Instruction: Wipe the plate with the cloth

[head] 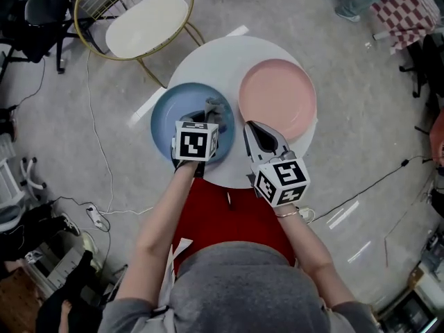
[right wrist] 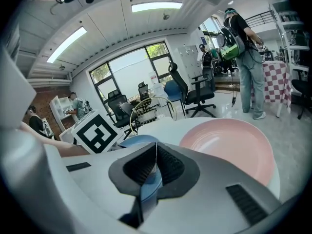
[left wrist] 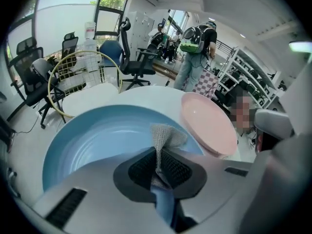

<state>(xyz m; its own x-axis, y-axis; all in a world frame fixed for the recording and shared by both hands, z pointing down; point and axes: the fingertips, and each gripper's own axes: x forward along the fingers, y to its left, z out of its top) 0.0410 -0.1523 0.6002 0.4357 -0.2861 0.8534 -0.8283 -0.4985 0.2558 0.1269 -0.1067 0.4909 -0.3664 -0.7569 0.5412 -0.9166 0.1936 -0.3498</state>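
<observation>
The head view looks straight down on the round table (head: 208, 60). Both gripper views sit low and close, sharing the blue plate (left wrist: 92, 140).

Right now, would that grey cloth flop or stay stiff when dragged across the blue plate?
Probably floppy: the cloth bunches where the left gripper pinches it. The blue plate looks glossy, so it would likely glide, not snag.

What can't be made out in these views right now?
- Whether the cloth touches the blue plate: in the left gripper view, the left gripper hides its lower end; in the head view, the contact is too small to tell.
- Pink plate near rim: in the right gripper view, the right gripper hides it.
</observation>
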